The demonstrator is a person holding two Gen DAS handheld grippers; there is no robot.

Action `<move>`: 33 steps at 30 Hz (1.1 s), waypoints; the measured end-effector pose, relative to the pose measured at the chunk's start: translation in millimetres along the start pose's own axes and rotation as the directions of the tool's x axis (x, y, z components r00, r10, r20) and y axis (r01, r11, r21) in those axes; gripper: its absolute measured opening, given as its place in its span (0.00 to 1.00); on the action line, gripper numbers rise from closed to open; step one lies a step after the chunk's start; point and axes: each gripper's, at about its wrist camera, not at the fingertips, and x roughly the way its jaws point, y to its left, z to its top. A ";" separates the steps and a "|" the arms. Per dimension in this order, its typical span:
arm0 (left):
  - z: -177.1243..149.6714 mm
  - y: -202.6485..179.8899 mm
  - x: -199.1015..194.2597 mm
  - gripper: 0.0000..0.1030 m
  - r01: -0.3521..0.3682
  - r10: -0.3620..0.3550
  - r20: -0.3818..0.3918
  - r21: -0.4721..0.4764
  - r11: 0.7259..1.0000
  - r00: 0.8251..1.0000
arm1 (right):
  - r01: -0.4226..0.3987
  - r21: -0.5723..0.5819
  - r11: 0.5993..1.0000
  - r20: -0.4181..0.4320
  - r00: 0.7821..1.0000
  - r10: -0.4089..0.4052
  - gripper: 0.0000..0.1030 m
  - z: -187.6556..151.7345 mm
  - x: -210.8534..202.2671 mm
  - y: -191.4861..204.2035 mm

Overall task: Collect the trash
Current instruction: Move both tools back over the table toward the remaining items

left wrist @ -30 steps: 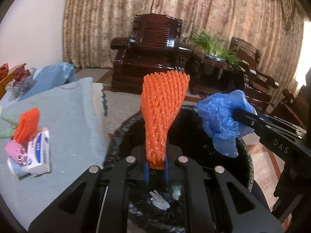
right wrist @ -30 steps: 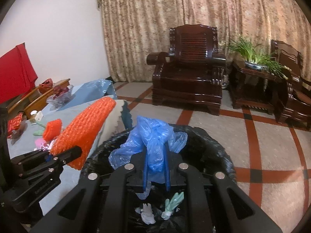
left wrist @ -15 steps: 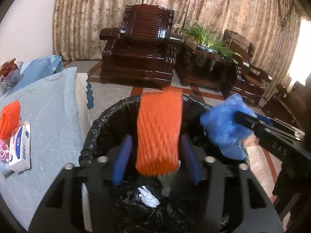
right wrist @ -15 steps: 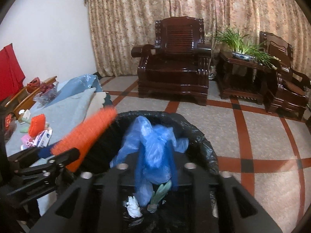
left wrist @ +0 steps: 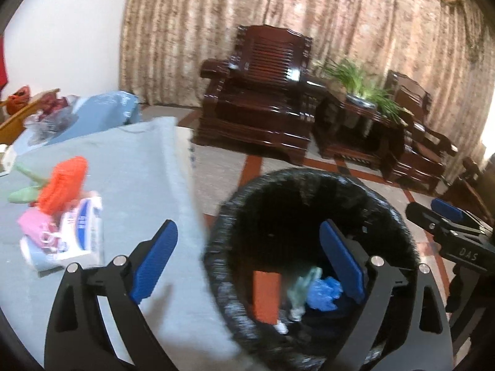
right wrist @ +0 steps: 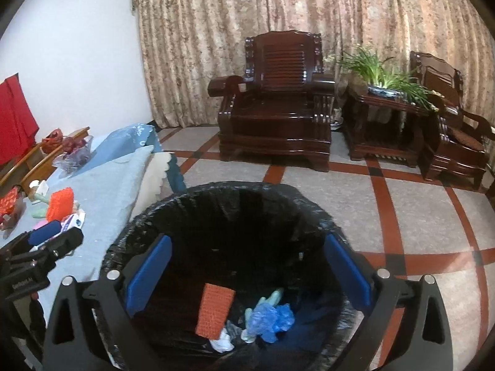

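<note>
A bin with a black liner stands beside the table. Inside lie an orange foam net, a crumpled blue plastic bag and small white and green scraps. My left gripper is open and empty over the bin's left rim. My right gripper is open and empty above the bin. On the table lie another orange net, a white and blue box and pink scraps.
The grey-blue covered table is left of the bin. A dark wooden armchair, a side table with a plant and a second chair stand at the back. Tiled floor lies to the right.
Both grippers opened. The orange net dropped from the left gripper and the blue bag from the right one; both now lie in the bin. The left gripper shifted left toward the table.
</note>
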 end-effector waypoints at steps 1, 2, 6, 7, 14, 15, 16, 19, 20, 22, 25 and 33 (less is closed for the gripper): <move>0.6 9.1 -4.8 0.88 -0.022 0.022 0.008 -0.009 1.000 1.000 | -0.013 -0.009 1.000 0.002 1.000 0.013 0.94 1.2 1.0 6.6; 1.5 15.1 -8.1 0.88 -0.035 0.035 0.013 -0.016 0.999 0.999 | -0.023 -0.015 1.000 0.003 1.000 0.023 0.94 1.7 1.9 11.6; 3.3 49.5 -24.8 0.88 -0.113 0.115 0.035 -0.051 0.992 0.993 | -0.083 -0.048 0.995 0.001 0.997 0.083 0.94 2.8 8.0 40.7; 3.0 56.1 -27.8 0.88 -0.129 0.131 0.038 -0.058 0.990 0.991 | -0.101 -0.061 0.993 -0.001 0.995 0.102 0.94 3.2 10.2 50.4; -3.1 116.9 -52.8 0.88 -0.266 0.273 0.043 -0.121 0.956 0.961 | -0.211 -0.136 0.968 -0.012 0.977 0.211 0.94 7.8 26.9 114.8; -4.0 124.3 -55.6 0.88 -0.282 0.289 0.041 -0.131 0.951 0.956 | -0.227 -0.146 0.963 -0.014 0.974 0.227 0.94 7.7 29.5 125.2; -5.0 131.2 -57.8 0.88 -0.296 0.304 0.039 -0.141 0.945 0.952 | -0.243 -0.155 0.958 -0.018 0.970 0.243 0.94 7.6 32.3 135.1; -11.1 154.2 -63.8 0.88 -0.344 0.353 0.028 -0.167 0.924 0.935 | -0.282 -0.168 0.945 -0.027 0.959 0.282 0.94 6.0 38.7 160.0; -15.3 162.9 -66.1 0.88 -0.359 0.369 0.021 -0.177 0.916 0.929 | -0.292 -0.171 0.941 -0.030 0.956 0.291 0.94 5.3 40.6 166.9; -19.8 175.0 -69.1 0.88 -0.381 0.390 0.011 -0.189 0.905 0.921 | -0.313 -0.184 0.932 -0.037 0.949 0.312 0.94 2.9 46.1 185.0; -28.4 191.6 -70.7 0.88 -0.417 0.424 -0.009 -0.202 0.886 0.905 | -0.336 -0.201 0.920 -0.053 0.942 0.332 0.94 -2.8 54.7 209.2; -50.2 234.3 -75.7 0.83 -0.472 0.473 -0.062 -0.243 0.847 0.879 | -0.393 -0.243 0.887 -0.143 0.919 0.368 0.94 -28.7 83.1 266.3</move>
